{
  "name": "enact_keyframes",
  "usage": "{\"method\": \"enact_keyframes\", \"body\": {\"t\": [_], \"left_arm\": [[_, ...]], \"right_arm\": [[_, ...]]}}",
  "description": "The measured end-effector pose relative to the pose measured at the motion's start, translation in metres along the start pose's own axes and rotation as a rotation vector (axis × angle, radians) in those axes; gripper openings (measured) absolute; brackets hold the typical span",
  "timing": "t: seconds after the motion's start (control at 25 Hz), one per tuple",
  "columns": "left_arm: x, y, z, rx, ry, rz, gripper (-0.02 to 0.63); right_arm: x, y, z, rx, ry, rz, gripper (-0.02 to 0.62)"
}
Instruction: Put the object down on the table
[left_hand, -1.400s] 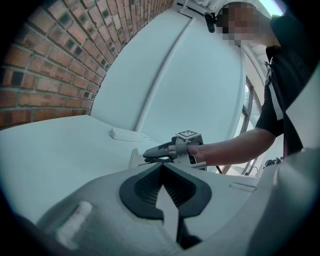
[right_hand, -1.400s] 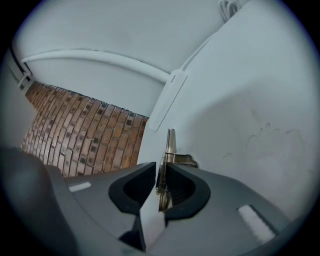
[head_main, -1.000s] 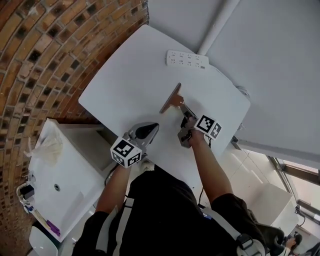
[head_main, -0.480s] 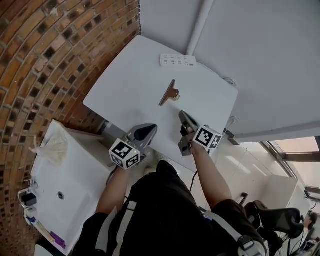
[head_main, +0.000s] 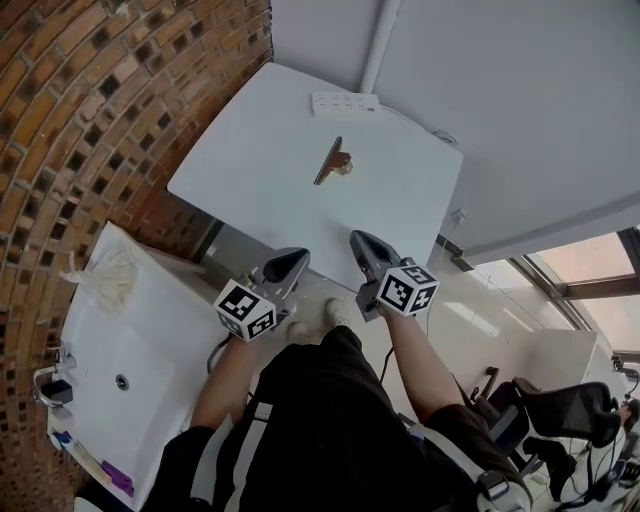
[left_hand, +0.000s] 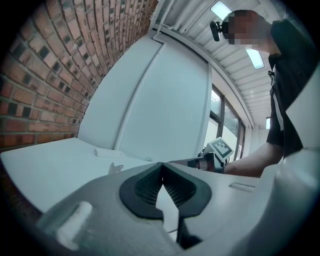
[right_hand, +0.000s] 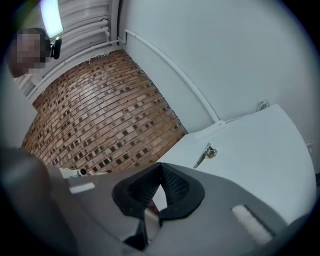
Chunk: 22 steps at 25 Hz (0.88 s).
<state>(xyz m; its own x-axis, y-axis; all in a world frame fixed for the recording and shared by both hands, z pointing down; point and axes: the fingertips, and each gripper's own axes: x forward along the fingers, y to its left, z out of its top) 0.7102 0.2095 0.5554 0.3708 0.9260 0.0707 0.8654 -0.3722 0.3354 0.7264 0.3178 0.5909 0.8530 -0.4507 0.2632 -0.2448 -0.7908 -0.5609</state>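
Note:
The object (head_main: 332, 162), a flat brown clip with a metal end, lies by itself on the white table (head_main: 250, 170); it shows small in the left gripper view (left_hand: 115, 168) and the right gripper view (right_hand: 204, 155). My left gripper (head_main: 300, 256) (left_hand: 161, 165) hangs off the table's near edge, shut with nothing in it. My right gripper (head_main: 358, 240) (right_hand: 160, 166) is beside it, also back from the table, shut and empty. Both are well apart from the clip.
A white power strip (head_main: 345, 103) (left_hand: 110, 153) lies at the table's far edge under a wall pipe (head_main: 378, 45). A brick wall (head_main: 90, 120) runs along the left. A white cabinet (head_main: 120, 350) stands at lower left, an office chair (head_main: 550, 410) at lower right.
My right gripper let go of the clip and drew back toward me, off the table. The clip stays on the table. The left gripper has barely moved.

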Motion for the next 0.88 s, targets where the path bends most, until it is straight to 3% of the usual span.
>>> {"method": "enact_keyframes", "body": {"t": [0.12, 0.32, 0.68, 0.88], "left_arm": [[-0.007, -0.013, 0.013, 0.026, -0.025, 0.002, 0.002], [-0.011, -0.029, 0.039, 0.097, -0.060, 0.029, 0.002], [0.001, -0.077, 0.066, 0.111, -0.171, 0.063, 0.002], [-0.001, -0.102, 0.061, 0.129, -0.161, 0.091, 0.002]], "right_arm": [[-0.019, 0.013, 0.006, -0.101, 0.015, -0.006, 0.006], [-0.058, 0.035, 0.034, -0.249, -0.043, 0.064, 0.006], [-0.142, 0.031, 0.074, -0.359, -0.133, 0.099, 0.006], [-0.174, 0.023, 0.067, -0.394, -0.161, 0.092, 0.006]]}}
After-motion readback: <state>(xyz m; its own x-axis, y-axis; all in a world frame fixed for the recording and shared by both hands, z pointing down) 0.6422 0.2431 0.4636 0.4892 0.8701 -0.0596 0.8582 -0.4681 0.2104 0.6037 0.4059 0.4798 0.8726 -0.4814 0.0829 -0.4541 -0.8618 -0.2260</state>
